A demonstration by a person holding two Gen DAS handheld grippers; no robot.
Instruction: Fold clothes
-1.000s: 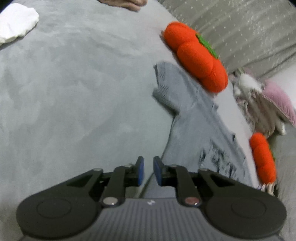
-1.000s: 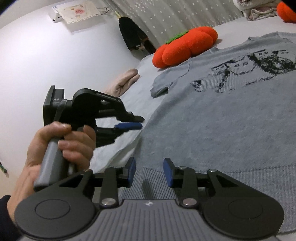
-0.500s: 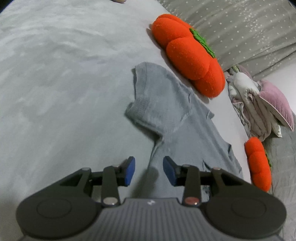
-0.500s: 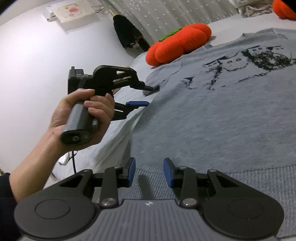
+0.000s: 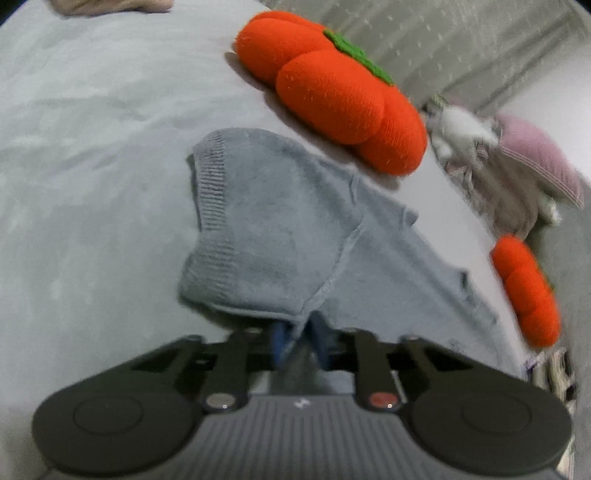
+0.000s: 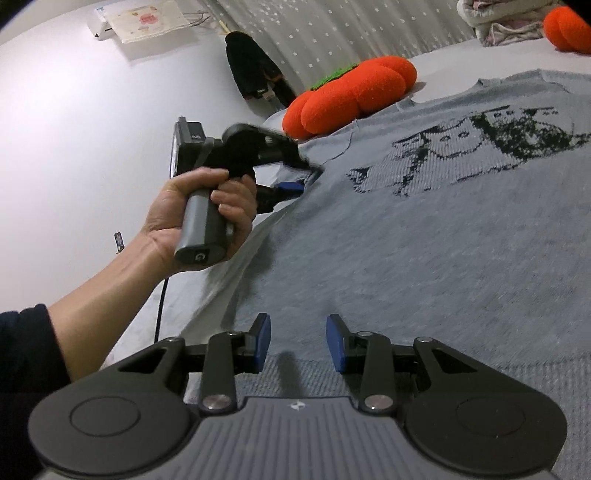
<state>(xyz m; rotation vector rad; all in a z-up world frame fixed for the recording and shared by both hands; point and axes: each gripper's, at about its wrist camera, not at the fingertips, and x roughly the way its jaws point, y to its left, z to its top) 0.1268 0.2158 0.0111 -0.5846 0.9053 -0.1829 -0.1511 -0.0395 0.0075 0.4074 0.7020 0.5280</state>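
Covering grey bed (image 5: 92,155): sweater (image 6: 424,240), orange cushions (image 5: 332,92); dotted curtain (image 6: 332,33) behind.

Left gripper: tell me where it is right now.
The left gripper is shut on the grey sweater at the armpit seam below its short sleeve; the right wrist view shows it left of the printed chest, near the orange pumpkin cushion.

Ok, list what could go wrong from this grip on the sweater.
1. The left tongs pinch only a thin edge where the sleeve joins the grey sweater; the knit could slip out when lifted.
2. The right tongs stand open over the ribbed hem, so the body may drag.
3. The orange pumpkin cushion lies close beside the sleeve and could snag it.
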